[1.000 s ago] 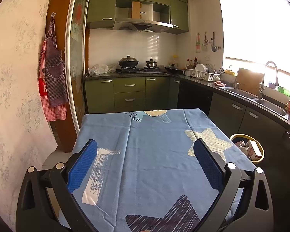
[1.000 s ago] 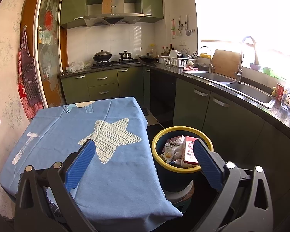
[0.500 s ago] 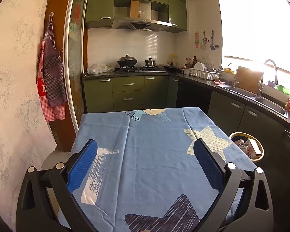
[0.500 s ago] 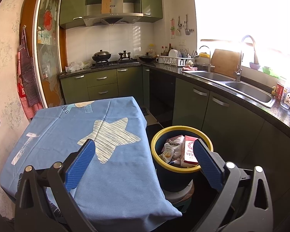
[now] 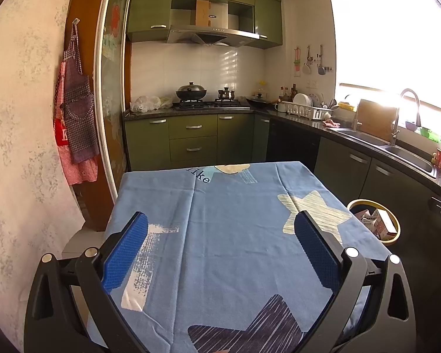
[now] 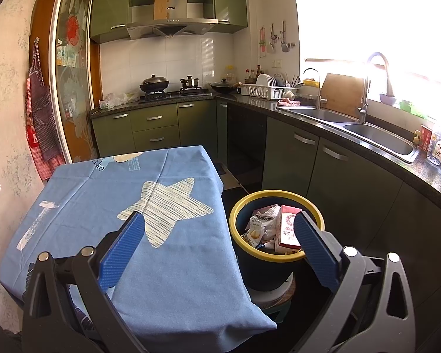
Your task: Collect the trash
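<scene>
A dark bin with a yellow rim (image 6: 244,206) stands on a low stool right of the table; it also shows in the left wrist view (image 5: 397,235). It holds several wrappers and a red-and-white carton (image 6: 288,229). My right gripper (image 6: 219,229) is open and empty, held above the table's right edge and the bin. My left gripper (image 5: 220,232) is open and empty, above the table with a blue star-print cloth (image 5: 229,206). I see no trash on the cloth.
Green kitchen cabinets (image 6: 308,158) run along the back and right, with a sink (image 6: 376,135), a dish rack (image 6: 267,89) and a stove with pots (image 5: 191,91). Aprons (image 5: 76,117) hang on the left wall. A narrow floor gap lies between table and cabinets.
Both views have shifted very slightly, as if the grippers drifted a little. Both grippers stay open and empty.
</scene>
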Demonstrator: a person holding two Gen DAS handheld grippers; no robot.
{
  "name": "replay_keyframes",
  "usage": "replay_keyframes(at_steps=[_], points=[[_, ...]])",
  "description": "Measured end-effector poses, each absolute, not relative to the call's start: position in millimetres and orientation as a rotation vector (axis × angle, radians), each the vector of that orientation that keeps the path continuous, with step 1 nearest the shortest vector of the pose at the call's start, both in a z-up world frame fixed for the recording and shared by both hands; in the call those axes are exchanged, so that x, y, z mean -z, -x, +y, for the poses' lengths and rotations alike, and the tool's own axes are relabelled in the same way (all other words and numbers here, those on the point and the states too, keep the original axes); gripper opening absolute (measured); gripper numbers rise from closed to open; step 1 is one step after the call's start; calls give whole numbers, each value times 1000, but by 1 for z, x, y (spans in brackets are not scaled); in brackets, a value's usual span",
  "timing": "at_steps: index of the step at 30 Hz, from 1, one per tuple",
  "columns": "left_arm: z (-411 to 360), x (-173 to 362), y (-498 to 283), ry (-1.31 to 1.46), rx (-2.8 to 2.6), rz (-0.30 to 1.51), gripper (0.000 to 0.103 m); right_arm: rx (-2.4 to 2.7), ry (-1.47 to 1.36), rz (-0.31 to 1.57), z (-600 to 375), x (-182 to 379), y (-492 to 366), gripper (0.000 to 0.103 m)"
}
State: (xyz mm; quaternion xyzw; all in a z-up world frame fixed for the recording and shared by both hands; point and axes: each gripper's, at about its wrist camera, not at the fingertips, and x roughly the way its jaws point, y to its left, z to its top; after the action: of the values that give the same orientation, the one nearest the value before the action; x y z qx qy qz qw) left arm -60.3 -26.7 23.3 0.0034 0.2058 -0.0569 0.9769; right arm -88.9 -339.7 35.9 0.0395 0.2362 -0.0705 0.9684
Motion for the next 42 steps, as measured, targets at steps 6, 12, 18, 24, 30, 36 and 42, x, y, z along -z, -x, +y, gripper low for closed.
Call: replay_keyframes(at_steps=[6,12,18,24,30,36,42], points=[[-26,-22,62,-5,116,417,98,145,-81,478,-340,-35,89,96],[-27,-22,61,-8,119,416,98,146,-81,479,-340,-34,89,96],[-28,-21,60,-11,122,421,98,145,-82,480,-340,-35,89,96],[-28,-21,60,-12,121,421,98,145,-82,480,-340,-35,89,96],[-28,-22,61,-11,122,423,98,145,-82,480,-340,-34,89,96],[-29,-22,61,-12,121,423,98,146,-81,482,-340,-34,88,96],[-29,-22,61,-9,121,423,98,146,-82,482,-340,-34,88,96]])
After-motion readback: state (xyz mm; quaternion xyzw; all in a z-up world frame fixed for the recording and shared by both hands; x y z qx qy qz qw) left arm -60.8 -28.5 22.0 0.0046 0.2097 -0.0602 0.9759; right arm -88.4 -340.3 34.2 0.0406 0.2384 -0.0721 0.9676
